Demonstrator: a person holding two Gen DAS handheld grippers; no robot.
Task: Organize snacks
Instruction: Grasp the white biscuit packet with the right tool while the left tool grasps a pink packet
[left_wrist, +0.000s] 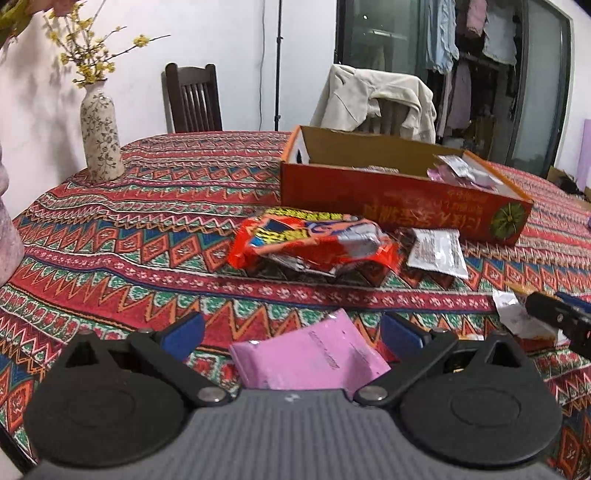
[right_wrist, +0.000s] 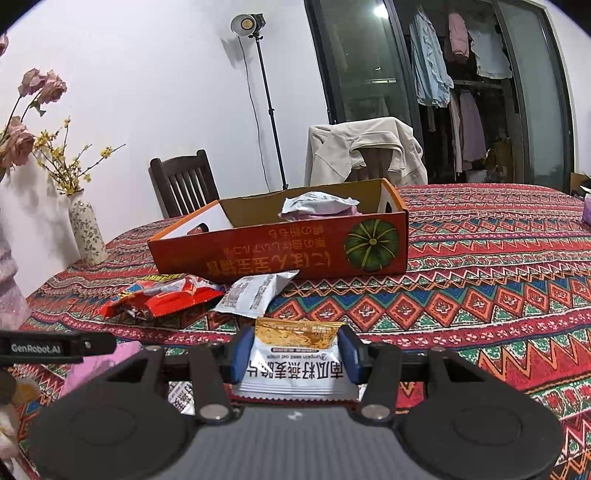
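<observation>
Half my white snack packet hides between the right gripper pads pinching it; my left gripper stands spread over a pink packet; the orange box sits beyond two loose packets.

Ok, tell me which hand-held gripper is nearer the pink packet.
Left. The left hand-held gripper has the pink packet lying between its open fingers; the right hand-held gripper, clamping an oat crisp packet, sits off to its side.
</observation>
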